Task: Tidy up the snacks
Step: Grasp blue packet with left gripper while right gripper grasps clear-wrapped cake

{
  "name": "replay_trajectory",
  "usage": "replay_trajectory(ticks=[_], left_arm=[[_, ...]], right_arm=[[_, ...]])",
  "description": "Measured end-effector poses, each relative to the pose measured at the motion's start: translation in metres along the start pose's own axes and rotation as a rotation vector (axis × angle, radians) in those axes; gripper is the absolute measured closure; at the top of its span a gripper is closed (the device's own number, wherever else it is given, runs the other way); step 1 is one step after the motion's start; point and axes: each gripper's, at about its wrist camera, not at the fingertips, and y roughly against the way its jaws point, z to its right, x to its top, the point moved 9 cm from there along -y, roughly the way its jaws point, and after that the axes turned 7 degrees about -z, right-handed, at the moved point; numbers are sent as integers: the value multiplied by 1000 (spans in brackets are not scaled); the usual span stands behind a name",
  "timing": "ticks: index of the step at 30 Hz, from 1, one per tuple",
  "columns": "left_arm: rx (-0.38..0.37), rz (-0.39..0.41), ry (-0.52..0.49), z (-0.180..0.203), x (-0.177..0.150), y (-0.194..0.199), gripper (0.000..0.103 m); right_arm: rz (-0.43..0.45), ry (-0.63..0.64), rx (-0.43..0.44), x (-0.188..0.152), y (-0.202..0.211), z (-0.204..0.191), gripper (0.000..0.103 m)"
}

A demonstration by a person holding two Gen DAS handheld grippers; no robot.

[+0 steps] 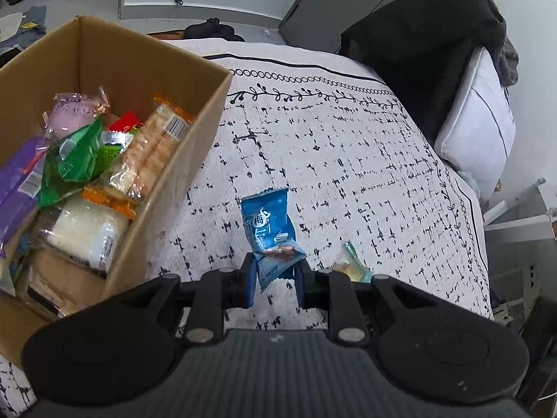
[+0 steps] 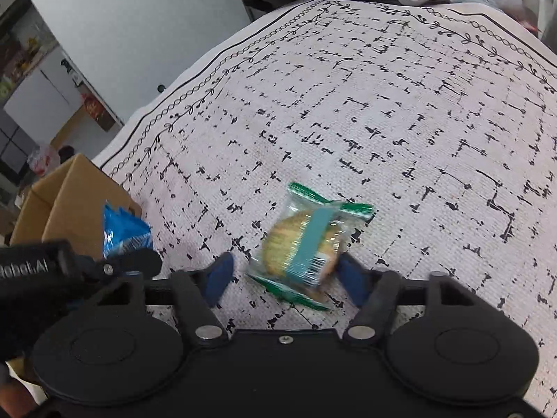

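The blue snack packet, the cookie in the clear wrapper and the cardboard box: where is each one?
blue snack packet (image 1: 268,224), left wrist view, middle of its printed face
cookie in the clear wrapper (image 2: 306,240), right wrist view, on the teal band
cardboard box (image 1: 181,188), left wrist view, outer side wall

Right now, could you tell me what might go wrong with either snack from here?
The left gripper pinches only the lower end of the blue packet, so it might slip before reaching the cardboard box. The right gripper straddles the cookie packet off-centre: one pad sits against it and the other stands clear, so closing may push it across the bedspread.
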Motion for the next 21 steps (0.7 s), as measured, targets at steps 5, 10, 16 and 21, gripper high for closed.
replay_trajectory(ticks=[5,10,16,21], left_arm=[[10,-4,-1,-1,2,-1,82],[6,0,-14,3,0,3,82],[0,18,-34,10,0,17,82],[-4,44,-46,14,1,33,82]], right_arm=[[-6,-27,9,2,6,8,69],[14,-36,28,5,16,7,74],[45,-26,42,8,30,3,76],[86,-30,68,13,47,0,77]])
